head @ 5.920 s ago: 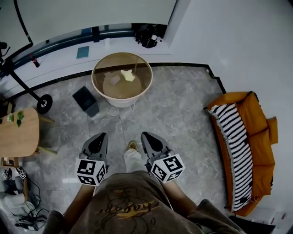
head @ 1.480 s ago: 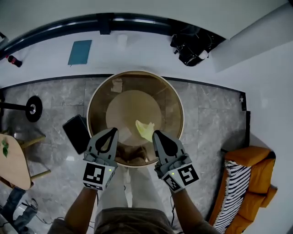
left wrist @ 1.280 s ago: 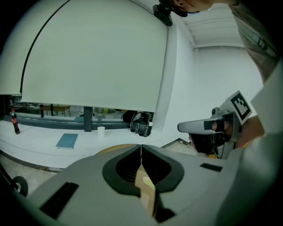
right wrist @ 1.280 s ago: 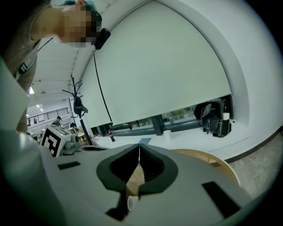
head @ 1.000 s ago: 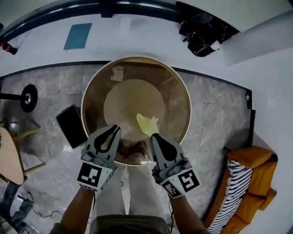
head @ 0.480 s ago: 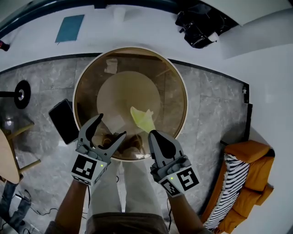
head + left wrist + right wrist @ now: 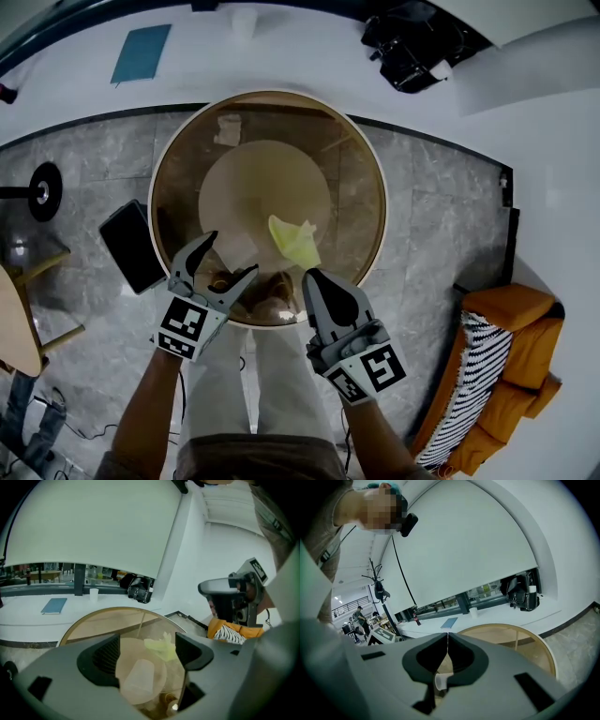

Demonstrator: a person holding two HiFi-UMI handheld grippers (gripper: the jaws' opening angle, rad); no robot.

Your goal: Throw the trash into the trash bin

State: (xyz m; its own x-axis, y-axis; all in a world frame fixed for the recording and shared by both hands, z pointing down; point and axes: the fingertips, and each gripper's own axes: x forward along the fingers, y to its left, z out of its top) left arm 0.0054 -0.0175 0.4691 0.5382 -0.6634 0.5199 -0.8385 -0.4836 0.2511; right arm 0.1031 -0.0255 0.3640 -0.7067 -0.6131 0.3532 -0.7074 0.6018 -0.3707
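A grey stone floor [image 7: 422, 216] runs up to a white wall on the far side. On it stands one big round table with a brown glass top [image 7: 383, 202]. One black trash bin [image 7: 131, 246] sits on the floor just left of the table.

Two claws reach over the near edge. The left gripper [image 7: 231, 253] has just been opening its jaws. They now stand wide and loose, with one clear plastic cup [image 7: 138, 679] between them, not touched. I think it is getting ready to grab the cup.

The right gripper [image 7: 314, 278] is clenched on nothing. One yellow crumpled paper [image 7: 293, 239] lies near the middle. One small white scrap [image 7: 228, 129] lies at the far side. All three bits of trash are on the table, not in the bin.
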